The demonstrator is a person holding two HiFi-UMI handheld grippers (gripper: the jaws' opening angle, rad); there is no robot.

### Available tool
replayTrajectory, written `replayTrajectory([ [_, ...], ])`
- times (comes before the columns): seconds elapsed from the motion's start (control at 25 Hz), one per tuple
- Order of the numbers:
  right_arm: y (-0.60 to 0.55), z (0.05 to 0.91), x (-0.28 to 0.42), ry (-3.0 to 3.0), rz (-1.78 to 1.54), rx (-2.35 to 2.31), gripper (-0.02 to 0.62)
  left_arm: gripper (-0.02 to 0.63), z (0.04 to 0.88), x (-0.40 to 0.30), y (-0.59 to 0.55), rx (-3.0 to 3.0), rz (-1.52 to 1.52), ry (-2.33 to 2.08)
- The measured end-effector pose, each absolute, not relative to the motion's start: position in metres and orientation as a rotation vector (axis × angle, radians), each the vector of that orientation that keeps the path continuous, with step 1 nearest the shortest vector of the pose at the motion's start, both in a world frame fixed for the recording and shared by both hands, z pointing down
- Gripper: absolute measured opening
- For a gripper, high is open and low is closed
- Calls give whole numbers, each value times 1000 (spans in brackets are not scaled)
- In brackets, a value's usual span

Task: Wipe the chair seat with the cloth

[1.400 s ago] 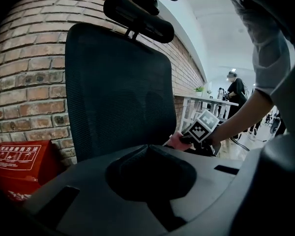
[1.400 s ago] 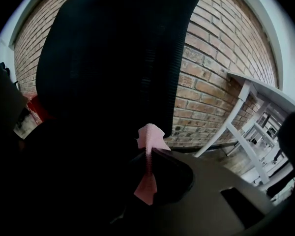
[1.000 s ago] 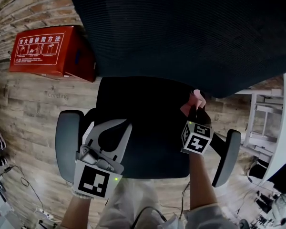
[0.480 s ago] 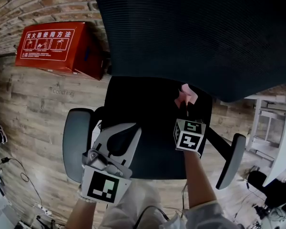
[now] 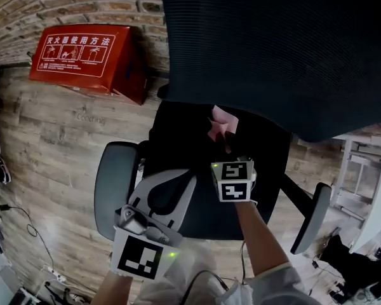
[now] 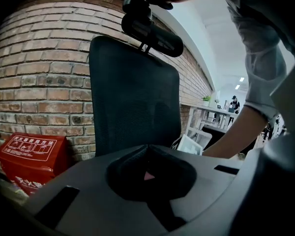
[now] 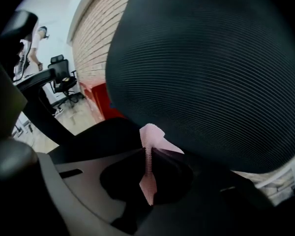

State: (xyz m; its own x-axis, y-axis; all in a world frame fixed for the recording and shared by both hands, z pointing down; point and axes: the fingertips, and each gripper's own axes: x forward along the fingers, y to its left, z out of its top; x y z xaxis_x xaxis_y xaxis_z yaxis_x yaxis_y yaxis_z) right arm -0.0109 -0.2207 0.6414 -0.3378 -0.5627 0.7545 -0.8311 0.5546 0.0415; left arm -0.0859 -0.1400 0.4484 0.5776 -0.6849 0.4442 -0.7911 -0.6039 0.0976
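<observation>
The left gripper point(image 6: 147, 147) has its jaws closed tip to tip with nothing held. Only its own view shows a sliver of the pink cloth point(image 6: 148, 176) beyond them. The right gripper point(image 7: 147, 154) is clamped on that cloth, a pinch the head view hides under the marker cube point(image 5: 233, 182). Past its fingertips the cloth fans over the chair seat point(image 5: 181, 138), seemingly touching it, just before the backrest point(image 5: 273, 43).

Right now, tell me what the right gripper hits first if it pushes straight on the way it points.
Most likely the mesh backrest: the right gripper, shut on the pink cloth, points across the seat toward it. The cloth would touch first, though depth is unclear.
</observation>
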Motion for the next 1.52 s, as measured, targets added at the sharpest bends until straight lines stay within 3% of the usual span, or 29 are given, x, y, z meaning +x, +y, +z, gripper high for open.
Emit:
replayTrajectory([
  [0.64,-187,624,-126,-2278,455,807,52,18,416,-114,-126,2498,486,-1272],
  [1.52,-146,628,-142,-2342,466,639,52,18,425,-162,-118,2363,523,-1438],
])
